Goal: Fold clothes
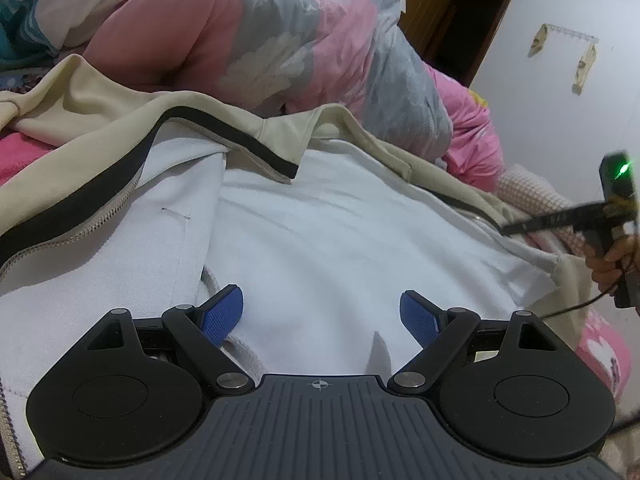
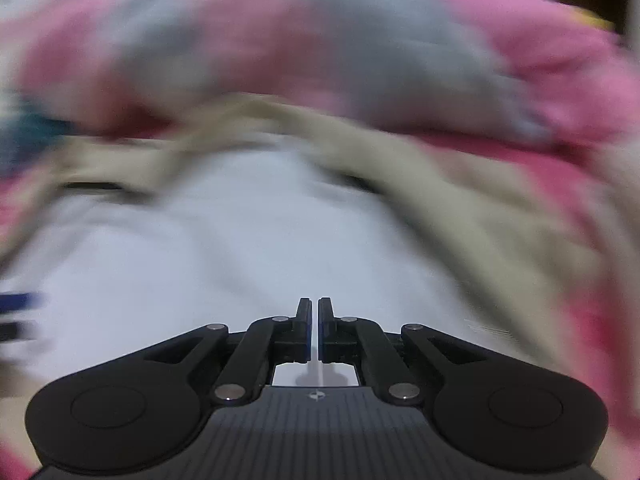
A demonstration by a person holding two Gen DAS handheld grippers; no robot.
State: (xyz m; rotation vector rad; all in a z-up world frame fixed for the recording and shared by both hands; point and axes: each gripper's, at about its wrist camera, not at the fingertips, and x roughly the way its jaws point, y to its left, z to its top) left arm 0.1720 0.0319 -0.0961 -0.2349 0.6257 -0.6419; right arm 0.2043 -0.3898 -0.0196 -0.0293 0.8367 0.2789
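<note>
Bedding in pink and grey (image 1: 280,40) is lying behind a beige zip jacket (image 1: 300,232) spread lining-up on the bed. Left tongs (image 1: 322,316) are hovering wide open, empty; only the blurred right view is showing right tongs (image 2: 314,322) closed, empty.

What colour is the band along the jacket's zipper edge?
Black band on the beige jacket; clearest in the left wrist view.

Flat white lining (image 1: 320,232) ahead of my left gripper (image 1: 322,314) is open room, nothing between its spread jaws. Zipper flap (image 1: 224,136) folds over on the left, bunched quilt (image 1: 280,40) blocks the far side. My right gripper (image 1: 520,226) crosses the right edge.
</note>
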